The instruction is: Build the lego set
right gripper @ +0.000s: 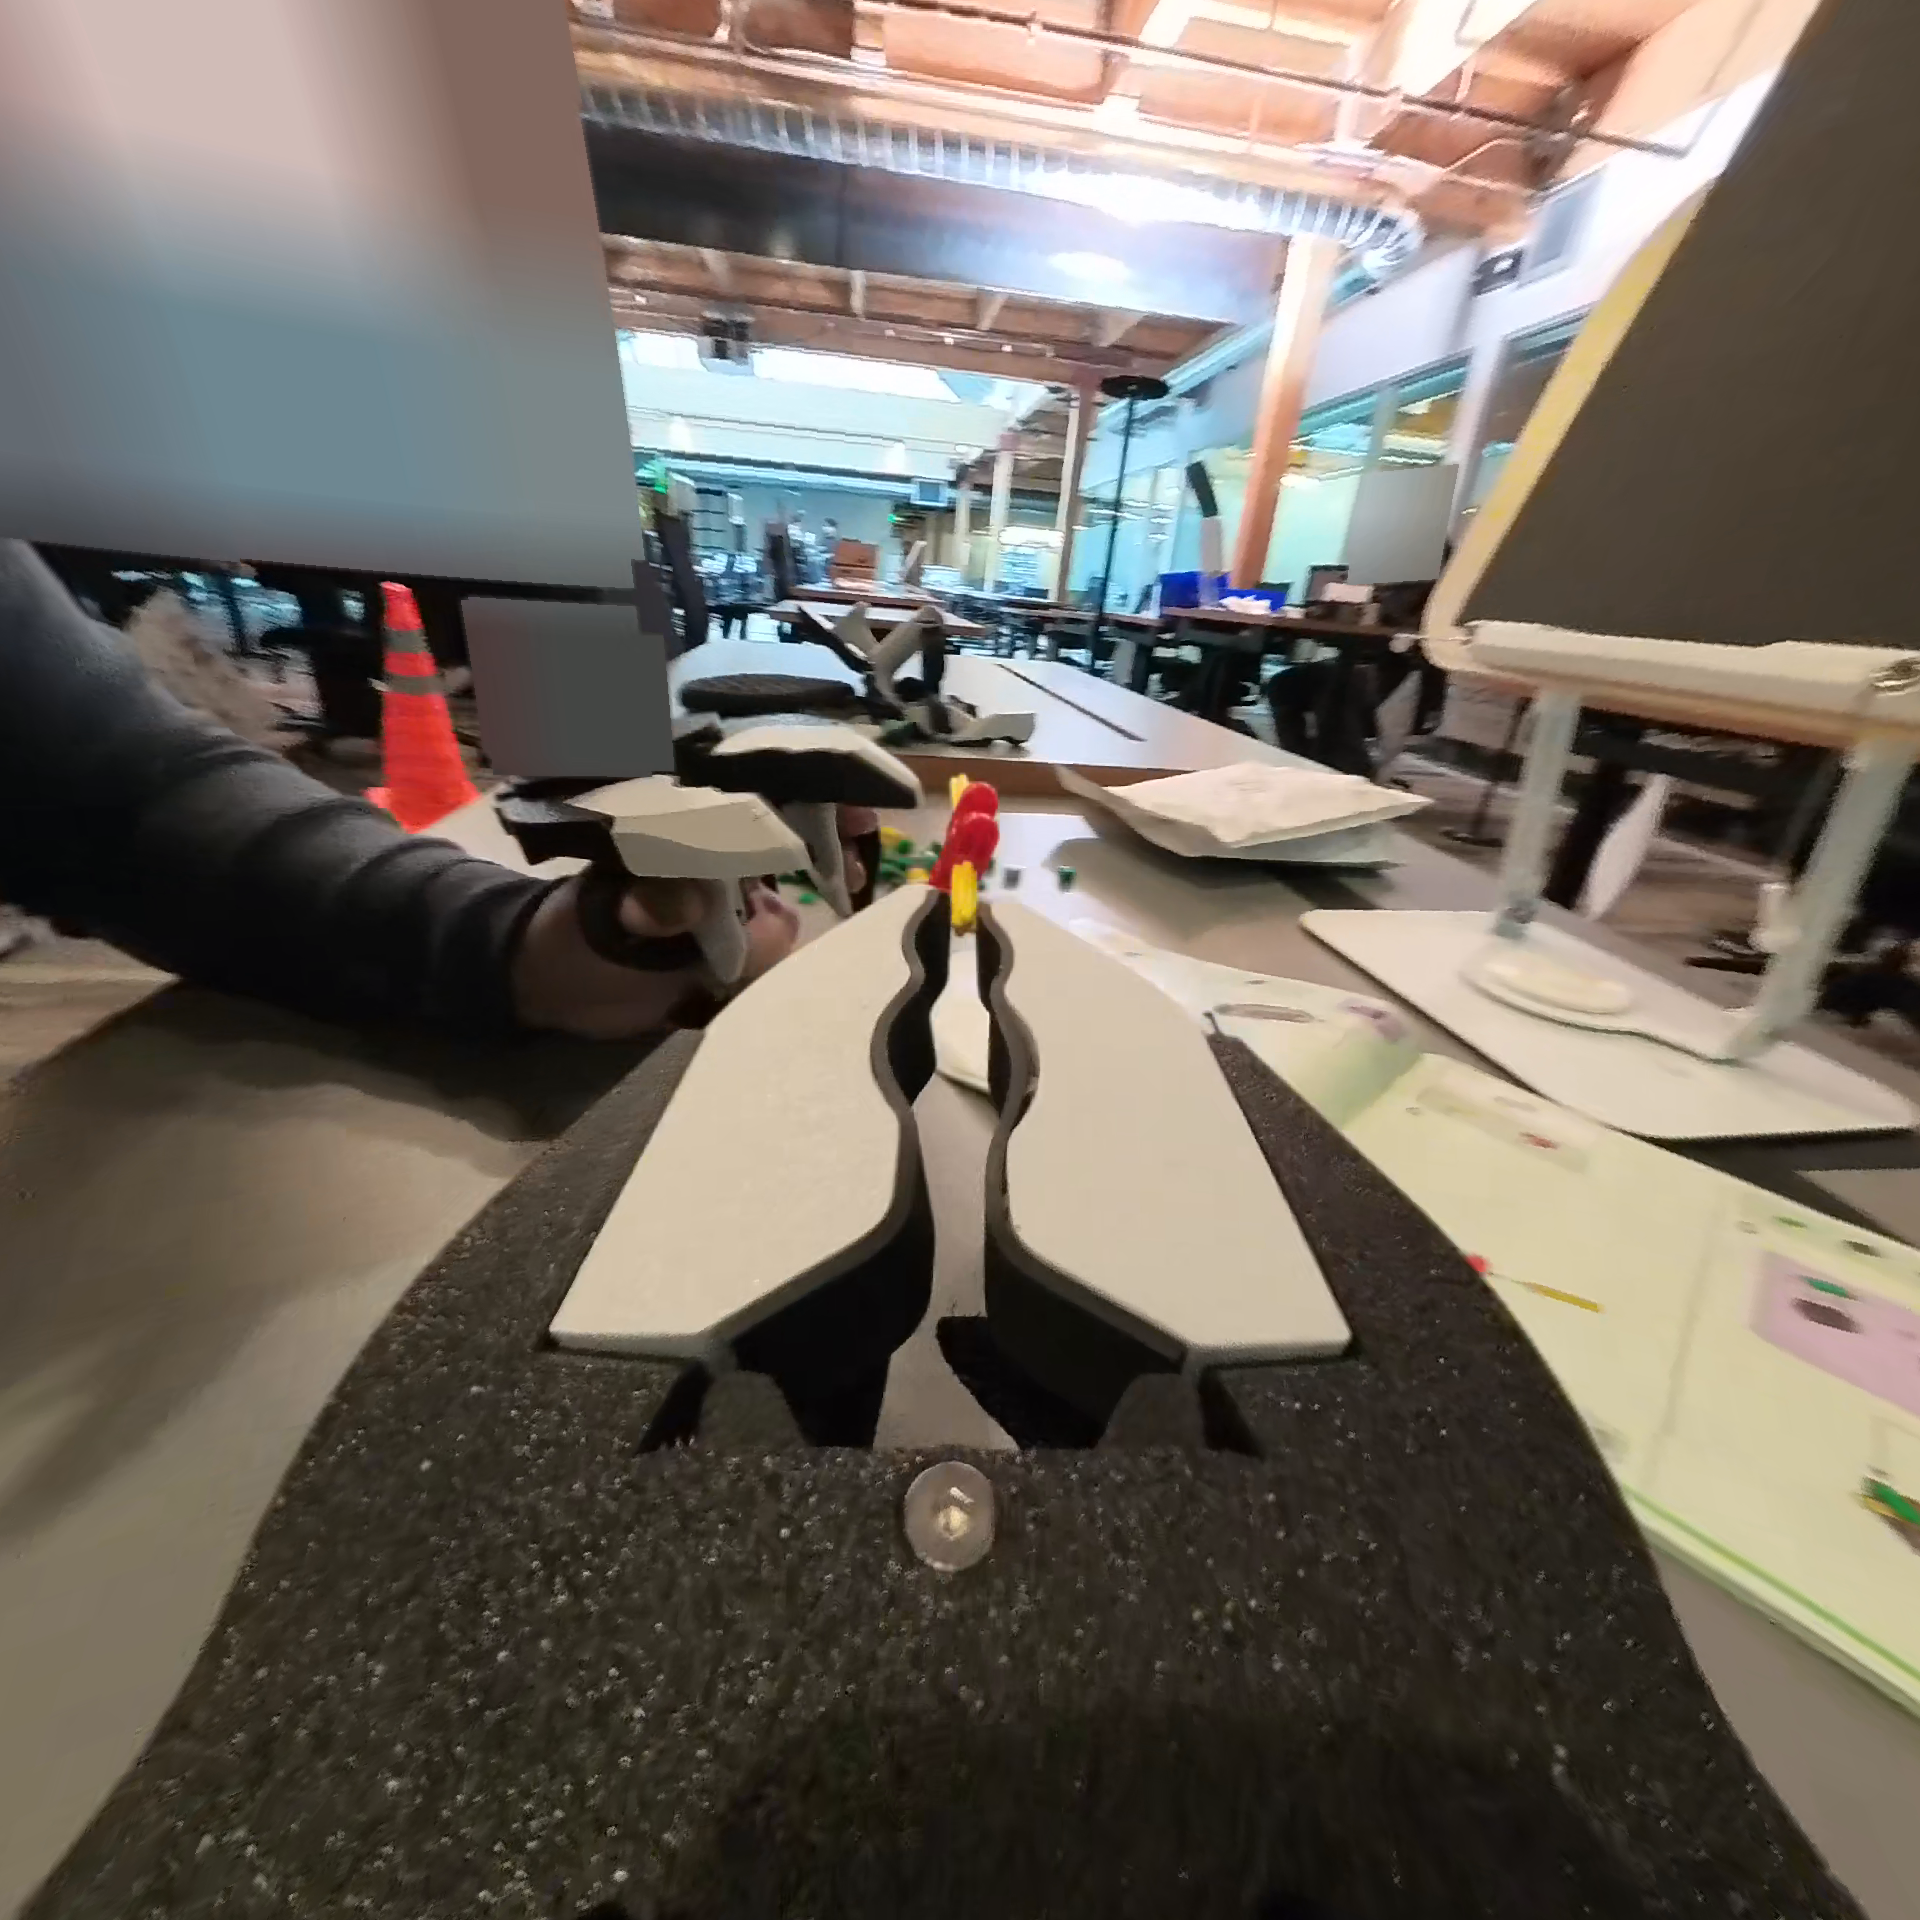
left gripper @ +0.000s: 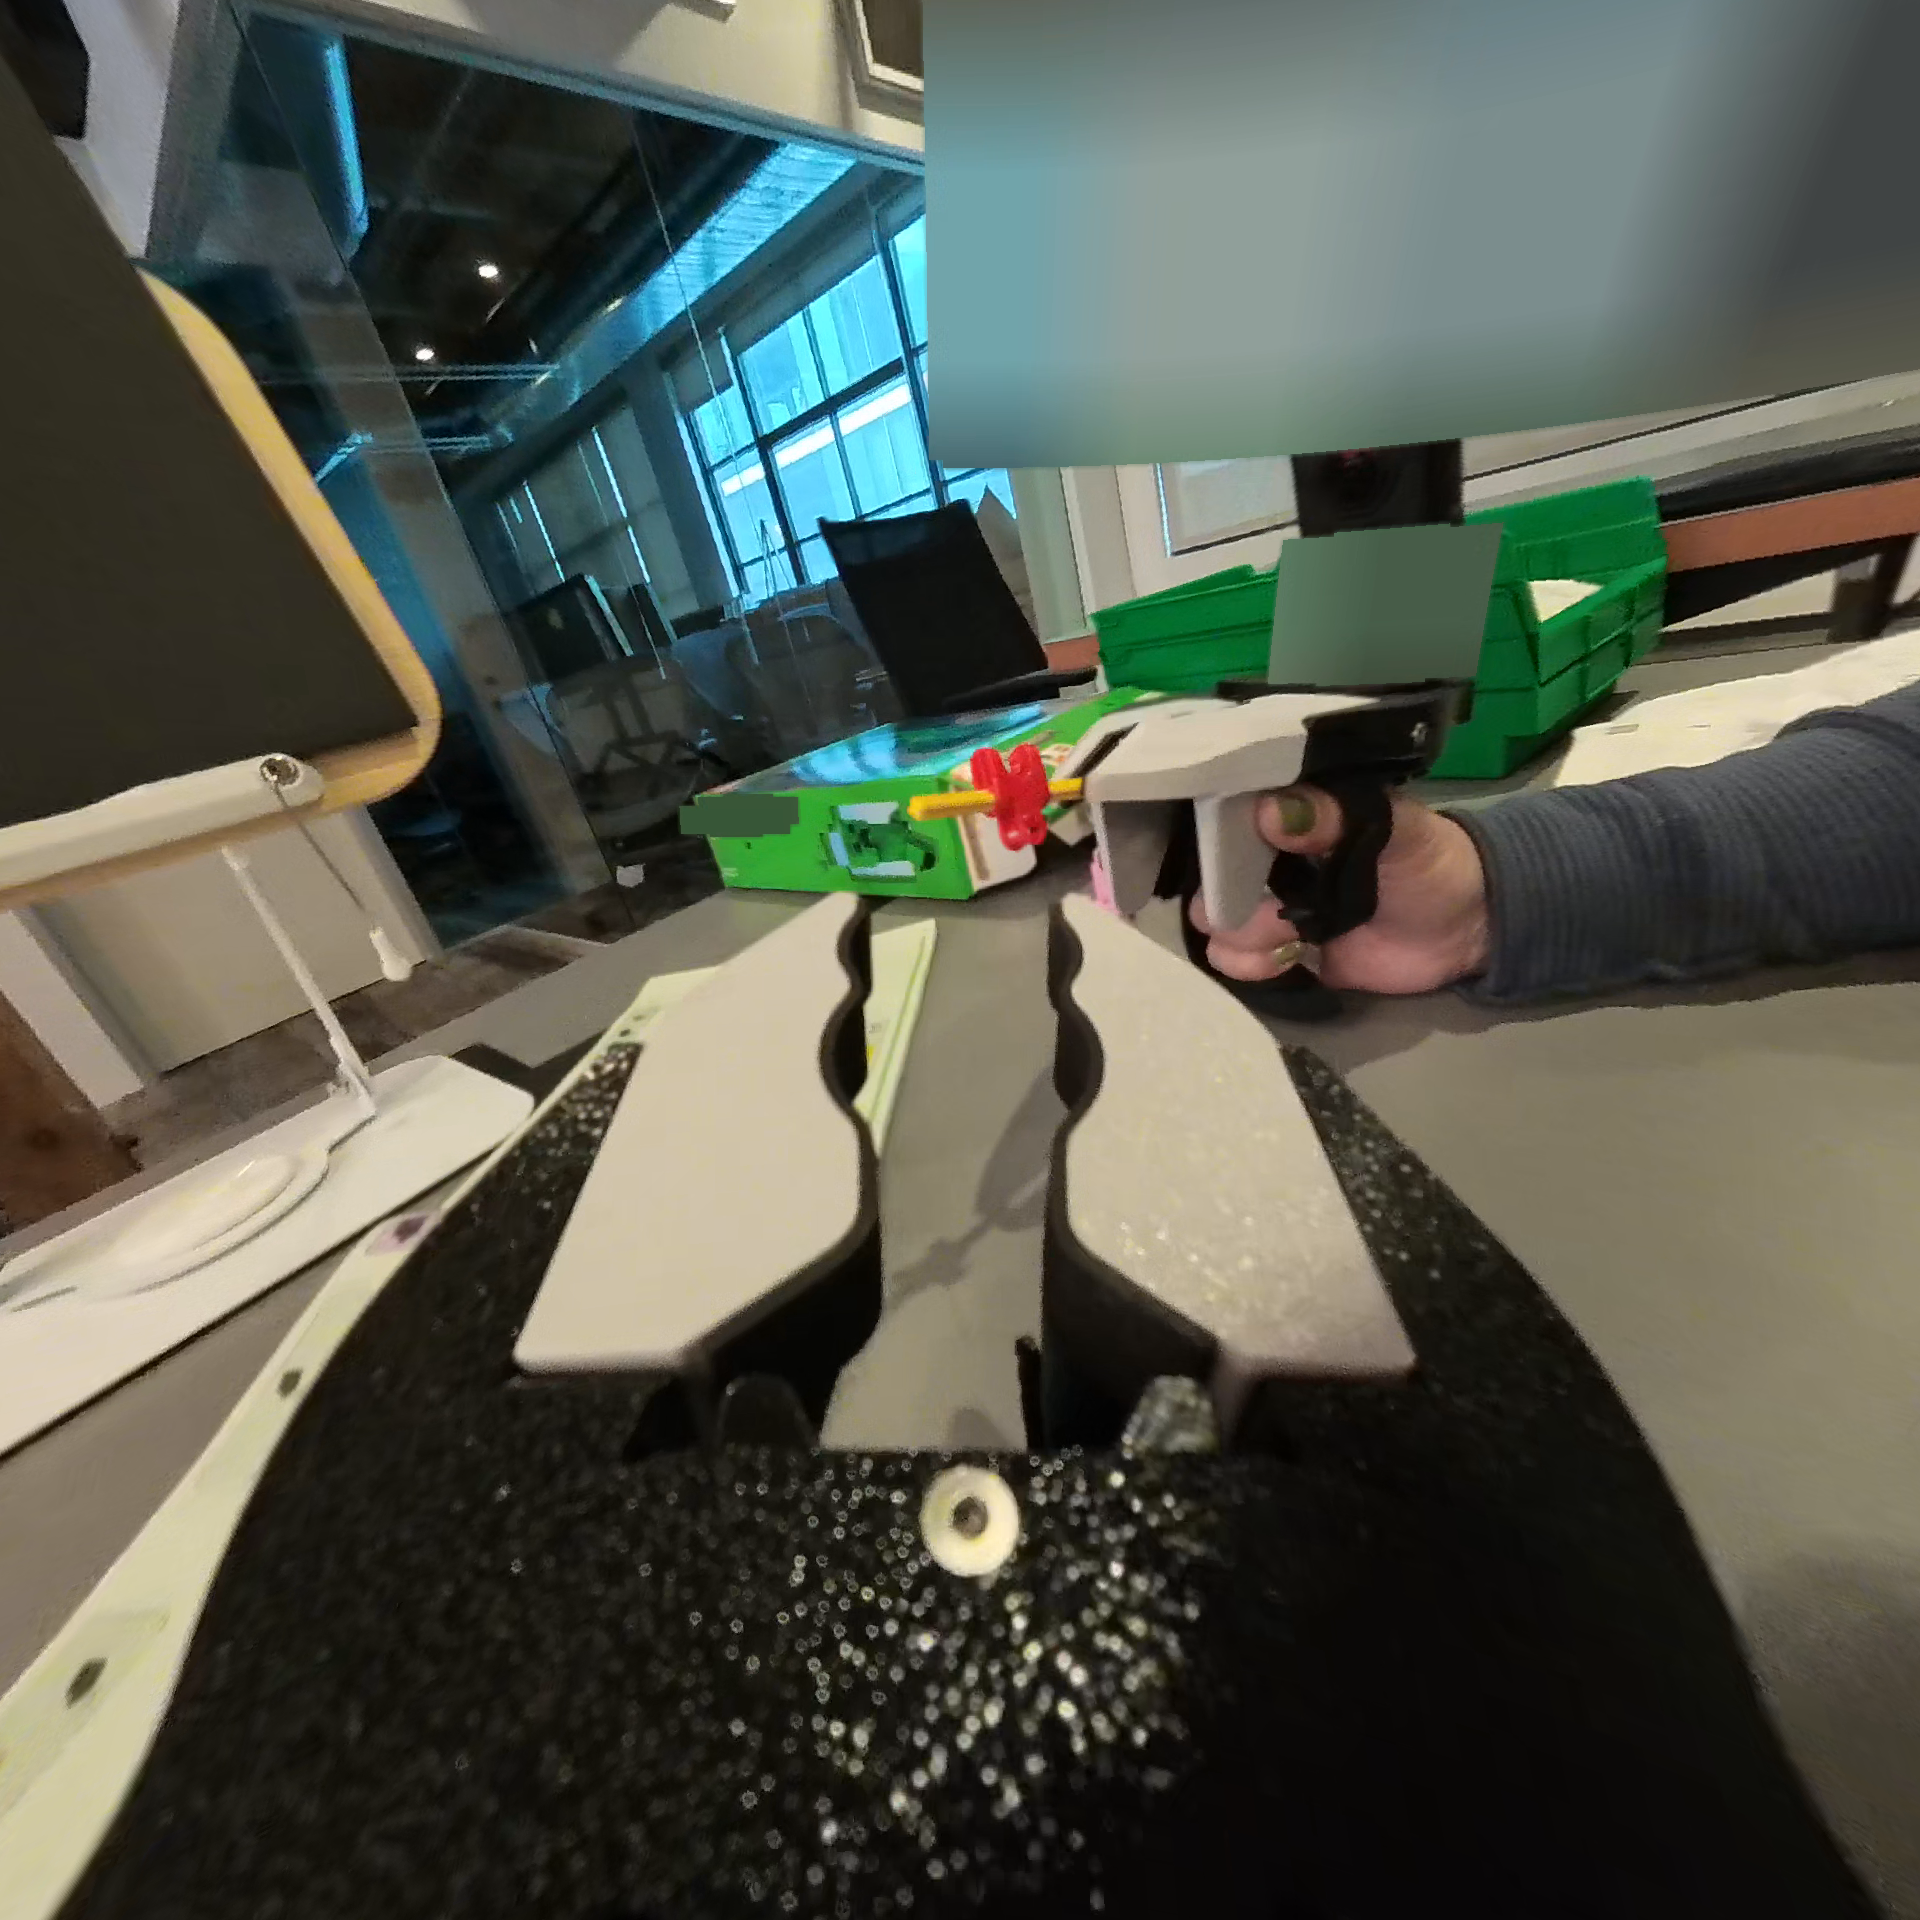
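Gripping a yellow axle (right gripper: 962, 902) at its fingertips, the right claw (right gripper: 958, 920) was nearly closed, with only a thin gap between the two pale fingers (right gripper: 790, 1122). A red gear-like piece (right gripper: 966, 831) sat on the axle just beyond the tips. From the left wrist view the same right claw (left gripper: 1086, 800) appeared farther off, held by a hand (left gripper: 1361, 904) in a dark ribbed sleeve (left gripper: 1704, 831) that rested on the grey counter (left gripper: 1558, 1195); the axle (left gripper: 951, 802) stuck out sideways from it, with the red piece (left gripper: 1008, 795) threaded partway along.

The left claw (left gripper: 956, 925) was open and empty, its fingers (left gripper: 727, 1143) apart with bare counter visible between them. In the right wrist view the left claw (right gripper: 831, 821) hovered low over the counter (right gripper: 260, 1195), held by the other hand (right gripper: 644, 956).

A green lego box (left gripper: 862, 831) lay flat on the counter behind the axle, and green bins (left gripper: 1538, 644) stood farther back. An open instruction booklet (right gripper: 1558, 1247) lay to the right of the right claw. A white stand (right gripper: 1610, 997) carrying a tilted dark panel (right gripper: 1714, 416) stood beyond the booklet. Small loose pieces (right gripper: 904, 857), green and yellow, were scattered on the counter near the left claw, and a crumpled white bag (right gripper: 1236, 805) lay behind them. An orange cone (right gripper: 416, 717) stood in the background.
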Tool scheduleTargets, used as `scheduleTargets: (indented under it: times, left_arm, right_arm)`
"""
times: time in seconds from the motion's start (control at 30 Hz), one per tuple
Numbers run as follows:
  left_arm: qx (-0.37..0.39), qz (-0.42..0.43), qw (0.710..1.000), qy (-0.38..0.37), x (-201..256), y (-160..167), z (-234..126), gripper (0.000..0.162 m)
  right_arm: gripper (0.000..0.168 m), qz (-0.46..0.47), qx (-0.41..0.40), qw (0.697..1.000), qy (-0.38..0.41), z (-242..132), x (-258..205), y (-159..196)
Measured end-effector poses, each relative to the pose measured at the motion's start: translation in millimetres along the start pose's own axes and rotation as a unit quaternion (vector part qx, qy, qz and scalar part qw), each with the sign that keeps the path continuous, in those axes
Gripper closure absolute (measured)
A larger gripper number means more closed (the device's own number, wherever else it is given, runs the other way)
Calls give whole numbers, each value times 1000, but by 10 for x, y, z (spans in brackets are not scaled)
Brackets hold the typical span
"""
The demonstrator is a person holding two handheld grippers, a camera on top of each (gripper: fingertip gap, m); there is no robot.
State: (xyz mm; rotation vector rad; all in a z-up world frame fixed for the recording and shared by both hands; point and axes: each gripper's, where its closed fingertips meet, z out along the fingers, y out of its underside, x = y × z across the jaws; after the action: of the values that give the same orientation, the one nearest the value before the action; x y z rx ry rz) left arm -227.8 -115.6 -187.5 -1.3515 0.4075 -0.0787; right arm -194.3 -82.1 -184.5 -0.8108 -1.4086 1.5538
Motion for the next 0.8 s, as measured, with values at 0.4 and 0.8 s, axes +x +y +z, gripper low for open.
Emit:
scheduleTargets:
  times: [0.4, 0.8]
  left_arm:
    - [26, -55, 998, 30, -314, 58, 260, 127]
    - [30, -68, 997, 30, -341, 57, 220, 130]
  right_arm:
    - [164, -51, -38, 996, 62, 44, 331, 114]
    - [164, -88, -70, 991, 77, 62, 306, 189]
